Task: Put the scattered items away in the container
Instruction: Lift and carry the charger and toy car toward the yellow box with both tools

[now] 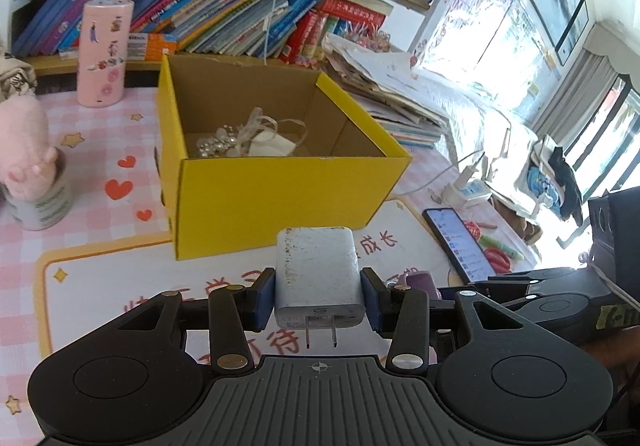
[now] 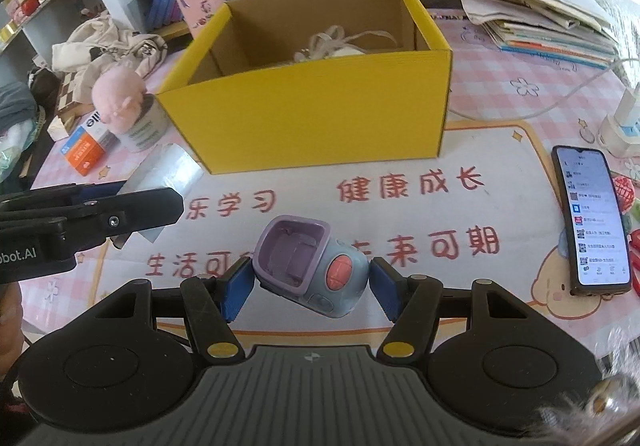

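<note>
My left gripper (image 1: 319, 294) is shut on a white wall charger (image 1: 318, 274), prongs toward the camera, held above the mat just in front of the yellow cardboard box (image 1: 280, 189). The box is open and holds a ribbon with beads and a white item (image 1: 248, 139). My right gripper (image 2: 308, 286) stands with its blue pads on both sides of a purple and blue toy (image 2: 312, 266) with a pink button, on the mat; the pads are near or just touching it. The box (image 2: 312, 117) stands beyond it. The left gripper with the charger (image 2: 160, 181) shows at left.
A phone (image 2: 592, 213) with a lit screen lies on the mat at right. A pink plush on a can (image 2: 132, 113), a small orange box (image 2: 86, 149), a pink canister (image 1: 104, 53), stacked papers (image 2: 540, 5), a power strip (image 2: 624, 121) and bookshelves surround the box.
</note>
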